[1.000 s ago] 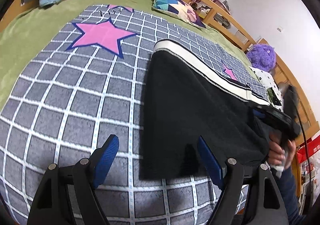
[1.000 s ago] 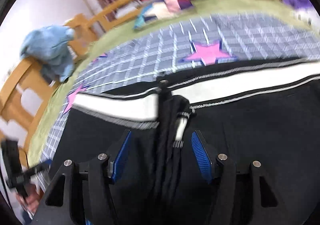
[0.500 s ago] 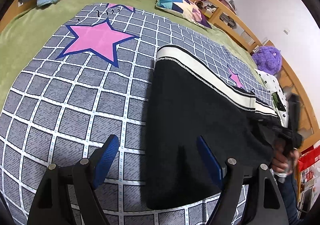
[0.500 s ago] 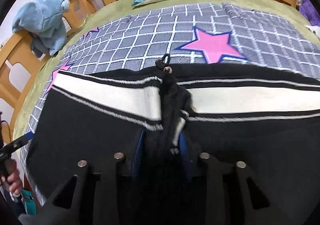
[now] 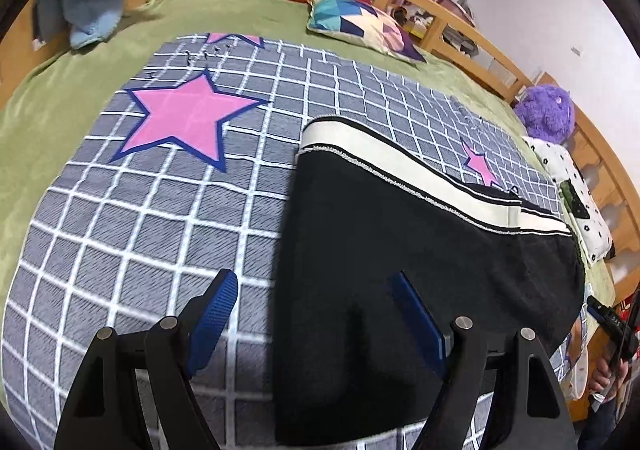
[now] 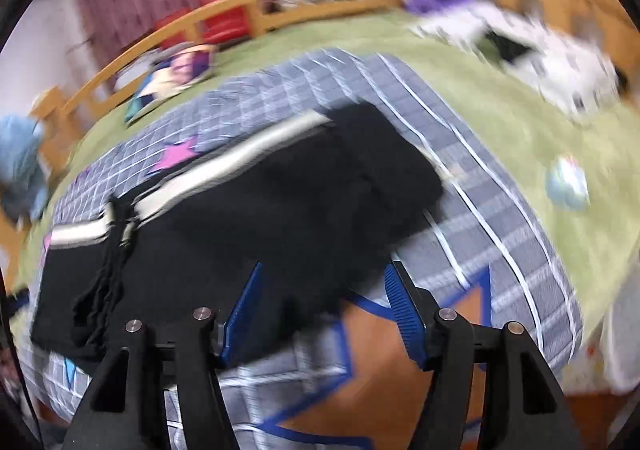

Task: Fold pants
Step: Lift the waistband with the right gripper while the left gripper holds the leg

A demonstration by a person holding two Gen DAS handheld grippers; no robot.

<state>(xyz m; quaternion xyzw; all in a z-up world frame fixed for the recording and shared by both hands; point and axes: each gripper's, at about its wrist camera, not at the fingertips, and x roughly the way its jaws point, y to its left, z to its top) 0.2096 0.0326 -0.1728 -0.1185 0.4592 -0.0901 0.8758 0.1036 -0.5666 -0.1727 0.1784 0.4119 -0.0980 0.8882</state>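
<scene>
The black knit pants with a cream waistband stripe [image 5: 420,250] lie flat on the grey grid bedspread [image 5: 140,210]—soft, limp, light—so pinch a doubled hem or waistband corner; left tongs [image 5: 316,314] and right tongs [image 6: 324,310] both open, the right's jaws just reopened, empty.

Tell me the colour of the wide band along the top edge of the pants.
Cream band, edged by thin black lines; clearest in the left wrist view.

Each hand-held gripper [image 5: 314,324] has black angular arms, silver screws and ribbed blue finger pads [image 6: 402,312].
</scene>
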